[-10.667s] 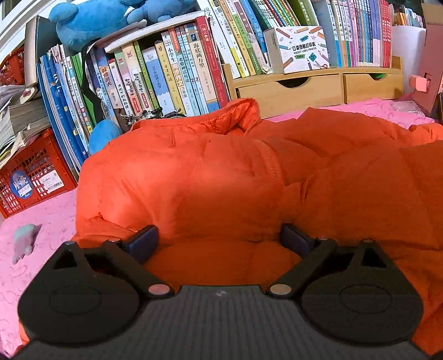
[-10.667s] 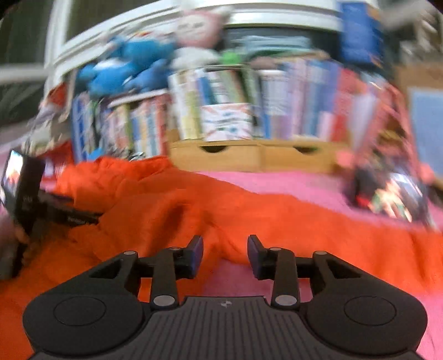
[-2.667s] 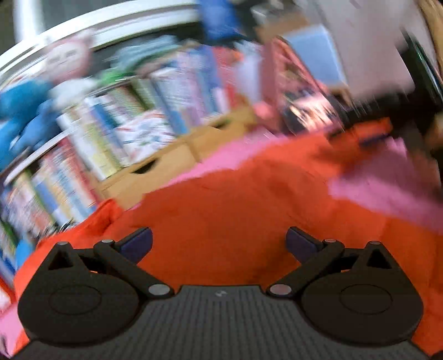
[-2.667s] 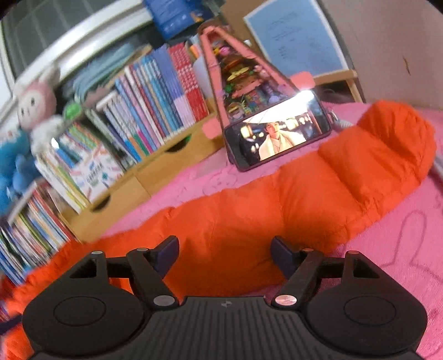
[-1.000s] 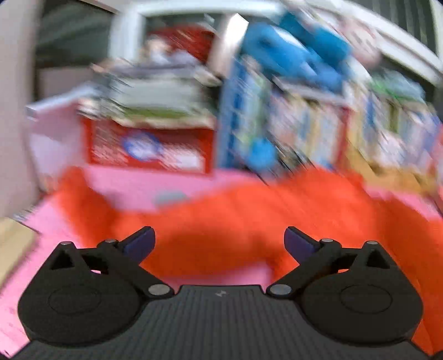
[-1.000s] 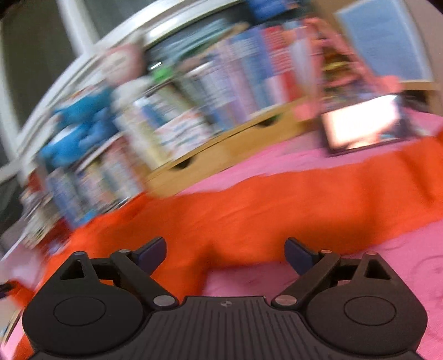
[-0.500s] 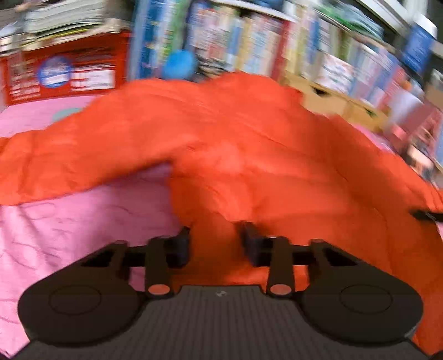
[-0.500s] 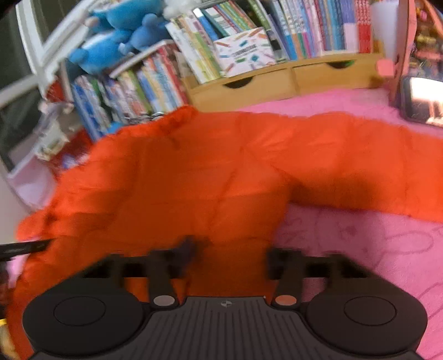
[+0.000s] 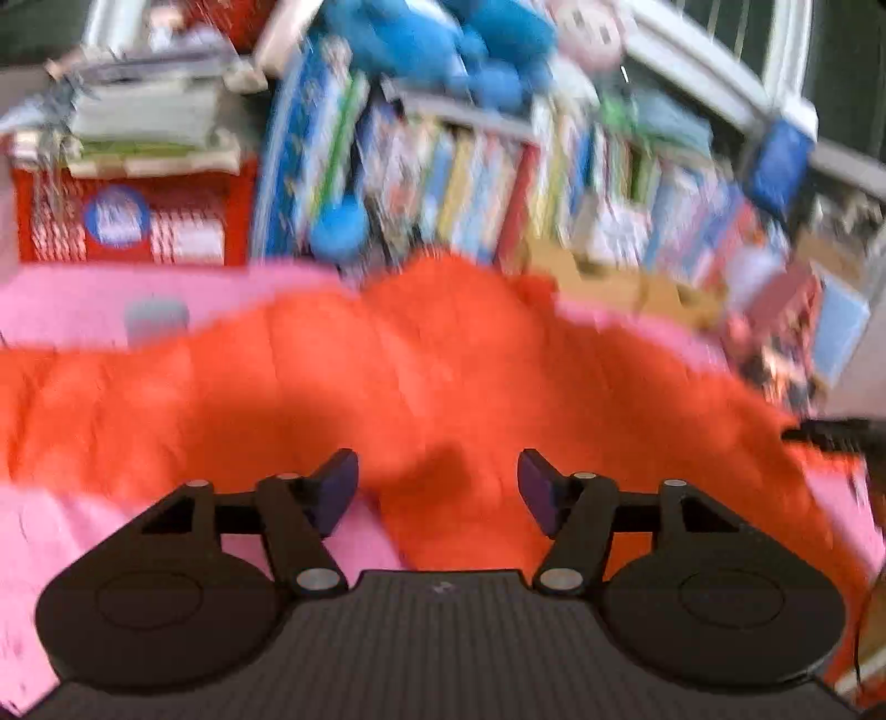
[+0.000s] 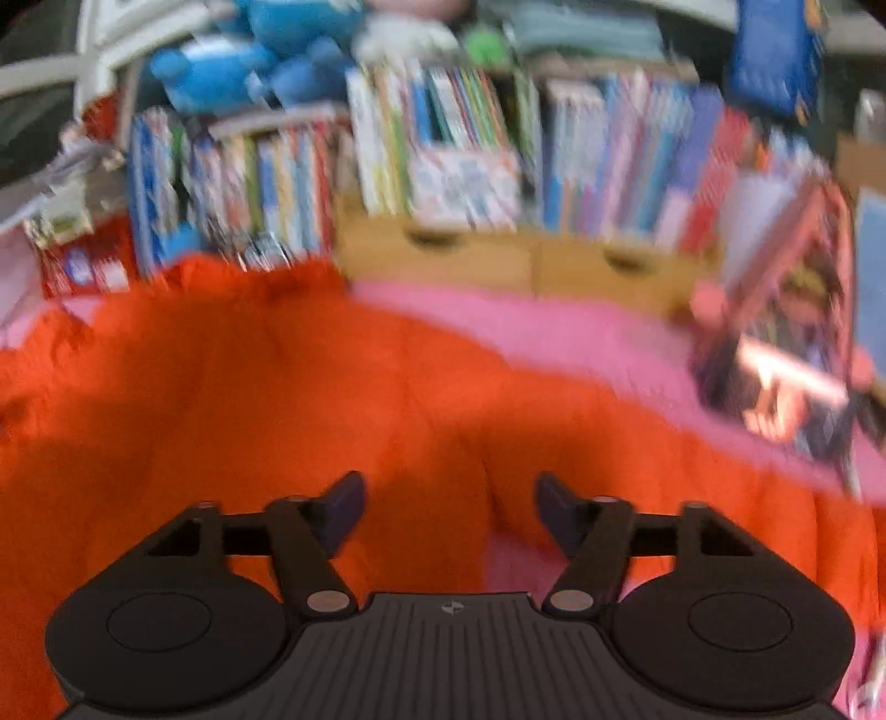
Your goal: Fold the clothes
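An orange puffer jacket (image 9: pixel 421 376) lies spread across the pink bedcover (image 9: pixel 72 299), and both views are blurred by motion. My left gripper (image 9: pixel 437 482) hovers over the jacket's near edge; its jaws are opening and the pads touch nothing, though orange fabric lies below the gap. The right wrist view shows the same jacket (image 10: pixel 266 387) filling the left and middle. My right gripper (image 10: pixel 451 507) is above it, its jaws opening too, with fabric under them but not pinched. A dark tip of the other gripper (image 9: pixel 830 432) pokes in at the right edge of the left wrist view.
Rows of books (image 10: pixel 470 149) and blue plush toys (image 9: pixel 443 44) line the back, above wooden drawers (image 10: pixel 531 266). A red crate (image 9: pixel 138 221) stands at the back left. A phone with a lit screen (image 10: pixel 775 399) leans at the right on the pink cover (image 10: pixel 554 332).
Half a second ago both grippers were nearly shut on a fold of the jacket. Both have since let go, spread their jaws and lifted back from the fabric.
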Tool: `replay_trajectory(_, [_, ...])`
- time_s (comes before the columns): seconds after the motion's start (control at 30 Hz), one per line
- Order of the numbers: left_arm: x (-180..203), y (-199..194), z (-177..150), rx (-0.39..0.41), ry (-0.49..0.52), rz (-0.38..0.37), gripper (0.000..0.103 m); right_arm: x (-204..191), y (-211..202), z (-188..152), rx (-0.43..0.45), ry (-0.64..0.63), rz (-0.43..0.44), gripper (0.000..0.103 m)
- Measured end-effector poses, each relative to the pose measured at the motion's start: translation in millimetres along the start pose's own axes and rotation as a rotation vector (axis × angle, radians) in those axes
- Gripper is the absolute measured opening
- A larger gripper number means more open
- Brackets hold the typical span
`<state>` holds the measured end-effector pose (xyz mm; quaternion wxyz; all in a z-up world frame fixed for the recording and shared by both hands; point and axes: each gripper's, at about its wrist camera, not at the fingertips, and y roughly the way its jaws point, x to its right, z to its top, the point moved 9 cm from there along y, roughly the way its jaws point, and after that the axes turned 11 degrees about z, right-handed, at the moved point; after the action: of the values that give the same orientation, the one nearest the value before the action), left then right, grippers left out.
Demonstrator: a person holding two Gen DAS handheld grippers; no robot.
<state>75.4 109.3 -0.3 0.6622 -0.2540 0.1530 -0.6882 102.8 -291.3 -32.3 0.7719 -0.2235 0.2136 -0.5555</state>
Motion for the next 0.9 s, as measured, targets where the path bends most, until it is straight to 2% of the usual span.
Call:
replay_trajectory(0.07, [14,13,7,0.019,0.002,-0.03,0.072,-18,11,17,0.036,-0.031,0.045,0.081])
replay_trajectory(0.17, [35,41,5,0.006,0.045,-0.039,0.073,-49,38,33,0.051,-0.066,0.116,0.081])
replay_trajectory(0.23, [29,67,-4,-0.023,0.113,0.079,0.072,-66,55,34,0.042,-0.093,0.146,0.081])
replay_trajectory(0.27, [19,79,-7,-0.038,0.144,0.151,0.07,-72,63,32,0.036,-0.11,0.153,0.081])
replay_trajectory(0.33, [-16,96,-14,-0.084,0.144,0.274,0.071,-84,77,30,0.024,-0.141,0.166,0.081])
replay_trajectory(0.43, [-77,97,-16,-0.082,0.094,0.412,0.076,-82,95,21,-0.008,-0.109,0.172,0.081])
replay_trajectory(0.53, [-130,84,-10,-0.096,0.043,0.598,0.075,-71,110,8,-0.05,-0.052,0.148,0.081])
replay_trajectory(0.6, [-148,71,6,-0.093,-0.065,0.65,0.059,-66,114,1,-0.045,-0.022,0.153,0.084])
replay_trajectory(0.63, [-156,64,15,-0.089,-0.123,0.668,0.059,-64,116,-2,-0.043,-0.009,0.155,0.086])
replay_trajectory(0.67, [-148,62,29,-0.062,-0.138,0.623,0.059,-65,118,-4,-0.044,-0.011,0.156,0.088])
replay_trajectory(0.73, [-117,59,62,0.009,-0.131,0.486,0.068,-68,122,-6,-0.045,-0.015,0.155,0.093])
replay_trajectory(0.8, [-66,68,92,0.081,-0.028,0.369,0.09,-71,123,-7,-0.057,-0.039,0.143,0.096])
replay_trajectory(0.9, [1,107,121,0.116,0.084,0.248,0.101,-72,123,-8,-0.062,-0.049,0.139,0.097])
